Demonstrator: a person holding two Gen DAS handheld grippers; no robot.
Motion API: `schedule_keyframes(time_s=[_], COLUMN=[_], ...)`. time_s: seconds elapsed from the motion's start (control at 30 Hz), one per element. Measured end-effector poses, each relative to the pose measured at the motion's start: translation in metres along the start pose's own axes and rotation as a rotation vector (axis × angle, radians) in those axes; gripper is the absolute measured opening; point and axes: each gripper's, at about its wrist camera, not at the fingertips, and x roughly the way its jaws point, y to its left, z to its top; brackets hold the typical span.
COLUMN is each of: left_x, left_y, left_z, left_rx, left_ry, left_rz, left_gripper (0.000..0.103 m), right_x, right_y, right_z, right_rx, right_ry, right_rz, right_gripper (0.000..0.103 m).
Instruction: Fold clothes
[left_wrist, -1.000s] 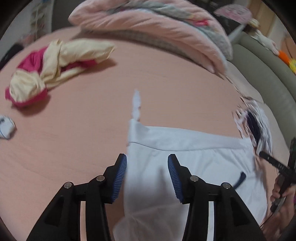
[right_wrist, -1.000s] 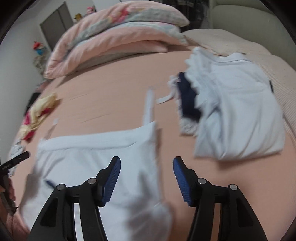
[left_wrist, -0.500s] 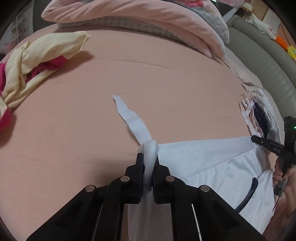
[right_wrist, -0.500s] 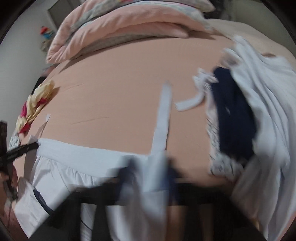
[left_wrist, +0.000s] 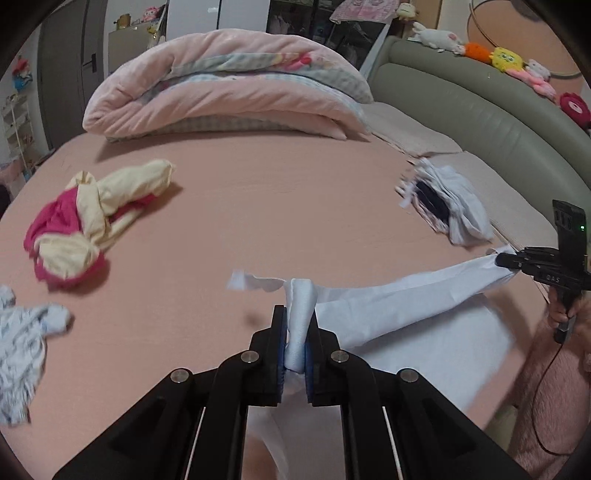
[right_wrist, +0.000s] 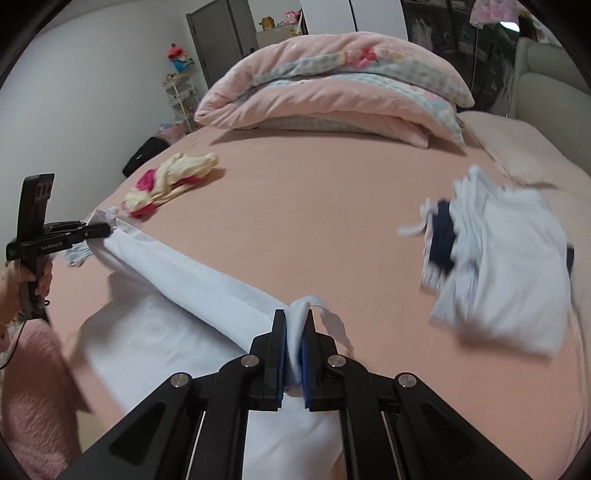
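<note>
The pink bed filled the room. Both the left tongs and right tongs were clamped on the pale-blue garment, stretched between them above the sheet. A rolled quilt lay at 12 o'clock, a folded pile at 3, a yellow-and-magenta garment at 9.

You have bare pink sheet straight ahead; the yellow-and-magenta garment blocks left, the folded white pile right, the rolled duvet beyond.
</note>
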Motion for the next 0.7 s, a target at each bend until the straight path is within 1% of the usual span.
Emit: schedule_keyframes(time_s=[0.1,0.2,0.23,0.27,0.3,0.33,0.37,0.4,0.43,0.5,0.57,0.63,0.7], left_x=[-0.010,-0.007,-0.003,0.007,0.015,0.021,0.016,0.011,0.005,-0.006,-0.020,-0.028,-0.033], left_y=[-0.010,-0.014,-0.016,-0.016,-0.015,-0.014,-0.013,-0.012,-0.010,-0.008,-0.008,-0.009,-0.011], left_z=[-0.033,-0.065,-0.072,-0.082,-0.089,-0.096,-0.094,-0.092,-0.090,-0.086,-0.077,-0.067,-0.058], left_rx=[-0.010,-0.009,0.003,0.014,0.003,-0.007,-0.023,-0.038,-0.053,-0.083,-0.105,-0.135,-0.167], left_ry=[0.030,0.086,0.117,0.181,0.241,0.293,0.281,0.268,0.255,0.227,0.171,0.121,0.076], left_rz=[0.002,0.019,0.030,0.026,0.028,0.031,0.034,0.036,0.039,0.046,0.063,0.047,0.027], left_gripper=[0.006,0.007,0.009,0.010,0.011,0.015,0.018,0.019,0.023,0.027,0.028,0.028,0.028], right_x=[-0.017,-0.020,-0.021,-0.019,-0.014,-0.007,-0.002,-0.003,-0.006,-0.021,-0.035,-0.046,-0.056], right_y=[0.011,0.017,0.020,0.022,0.022,0.021,0.018,0.015,0.012,0.006,-0.002,-0.011,-0.015], right_z=[-0.035,-0.061,-0.070,-0.077,-0.084,-0.093,-0.099,-0.103,-0.106,-0.105,-0.101,-0.095,-0.086], right_rx=[0.048,0.069,0.065,0.054,0.043,0.039,0.047,0.067,0.088,0.129,0.176,0.242,0.289], right_ry=[0.011,0.053,0.070,0.096,0.141,0.196,0.241,0.253,0.260,0.212,0.154,0.087,-0.001], right_rz=[0.021,-0.001,-0.021,-0.036,-0.044,-0.050,-0.050,-0.043,-0.039,-0.055,-0.085,-0.113,-0.143], right_gripper=[0.004,0.005,0.004,0.005,0.005,0.005,0.007,0.010,0.011,0.019,0.021,0.021,0.021])
